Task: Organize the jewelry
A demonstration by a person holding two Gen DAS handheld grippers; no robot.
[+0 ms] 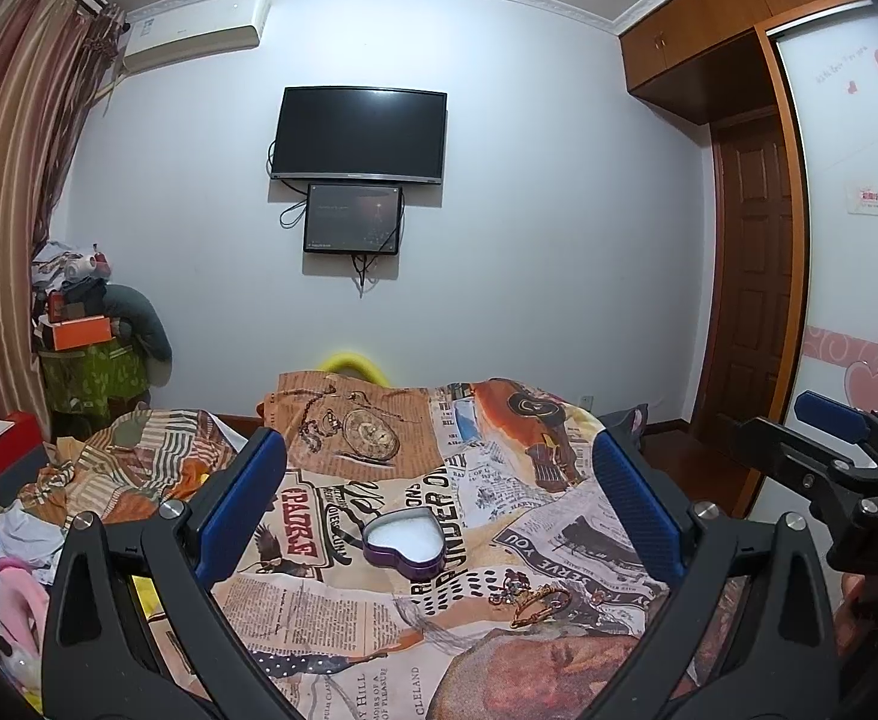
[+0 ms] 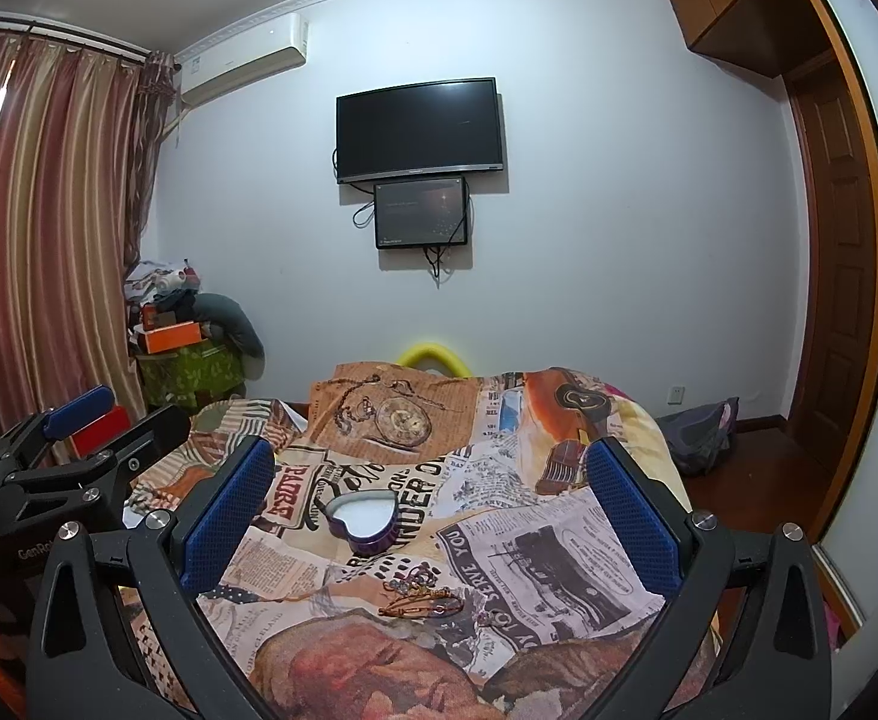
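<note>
A purple heart-shaped tin point(image 1: 403, 541) with a white lining lies open on the newspaper-print bedspread point(image 1: 330, 594); it also shows in the right wrist view point(image 2: 365, 521). A small heap of gold and beaded jewelry point(image 1: 532, 595) lies just in front of the tin, also in the right wrist view point(image 2: 420, 595). My left gripper point(image 1: 439, 498) is open and empty above the bedspread, the tin between its blue pads. My right gripper point(image 2: 429, 495) is open and empty, with the jewelry below and between its fingers. Each gripper shows at the other view's edge.
The bed fills the foreground. A TV point(image 1: 359, 135) and a small screen hang on the far wall. Piled boxes and bags point(image 1: 87, 348) stand at the left by the curtains point(image 2: 42, 228). A wooden door point(image 1: 751, 276) and wardrobe are at the right.
</note>
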